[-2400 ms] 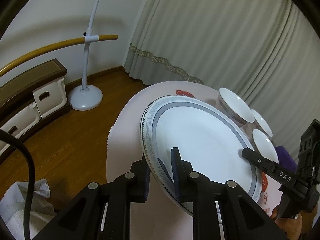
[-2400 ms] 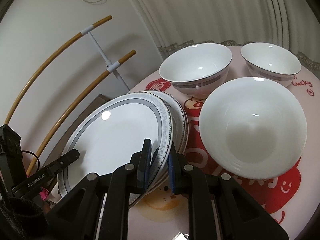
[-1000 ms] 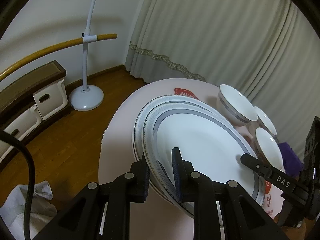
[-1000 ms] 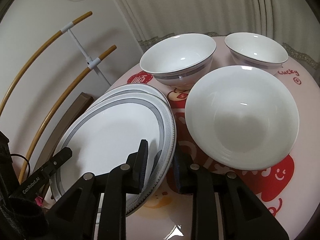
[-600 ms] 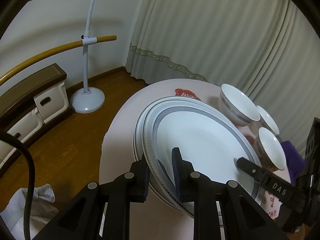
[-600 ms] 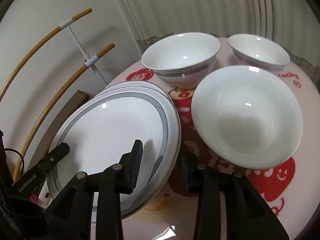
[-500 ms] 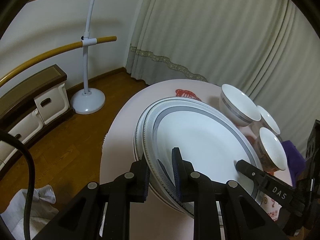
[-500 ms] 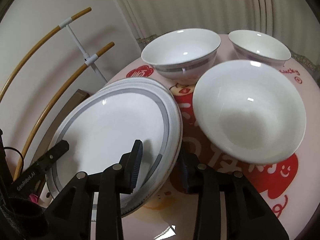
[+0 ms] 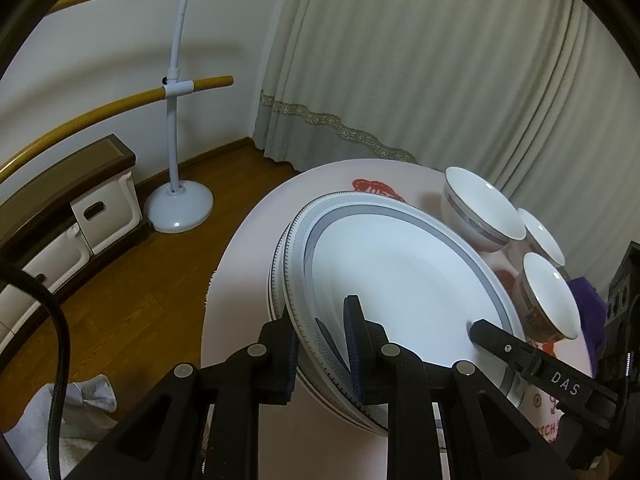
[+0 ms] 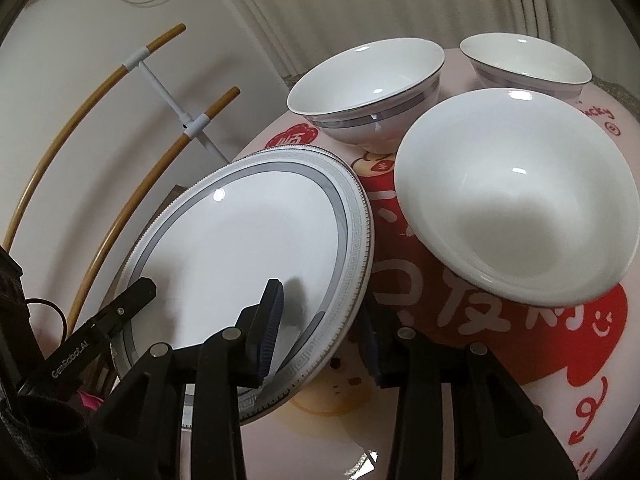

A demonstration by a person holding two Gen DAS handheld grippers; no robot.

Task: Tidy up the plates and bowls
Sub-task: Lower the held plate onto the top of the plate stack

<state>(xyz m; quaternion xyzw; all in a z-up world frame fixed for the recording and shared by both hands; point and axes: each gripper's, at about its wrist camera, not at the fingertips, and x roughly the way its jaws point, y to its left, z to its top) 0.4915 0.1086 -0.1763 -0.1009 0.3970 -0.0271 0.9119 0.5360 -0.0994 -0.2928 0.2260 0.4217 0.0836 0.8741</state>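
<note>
Two grey-rimmed white plates are stacked on the round pink table (image 9: 248,260). My left gripper (image 9: 320,320) is shut on the near rim of the top plate (image 9: 392,272), and the lower plate (image 9: 275,280) shows only as an edge beneath it. In the right wrist view my right gripper (image 10: 320,304) straddles the top plate's (image 10: 248,236) opposite rim, open, with its pads clear of the rim. One finger (image 10: 120,308) of the left gripper shows at the far rim. A large plain white bowl (image 10: 516,196) and two grey-banded bowls (image 10: 368,84) (image 10: 528,64) stand beside the plates.
The table (image 10: 500,320) carries a red cartoon print. On the wood floor to the left are a white stand (image 9: 180,208) with wooden rails, a low cabinet (image 9: 80,216) with white drawers and a white cloth (image 9: 80,408). Curtains hang behind. Something purple (image 9: 588,312) lies past the bowls.
My right gripper's jaws have spread and let go of the top plate's rim. The top plate has settled more squarely over the lower one. My left gripper has kept its grip.
</note>
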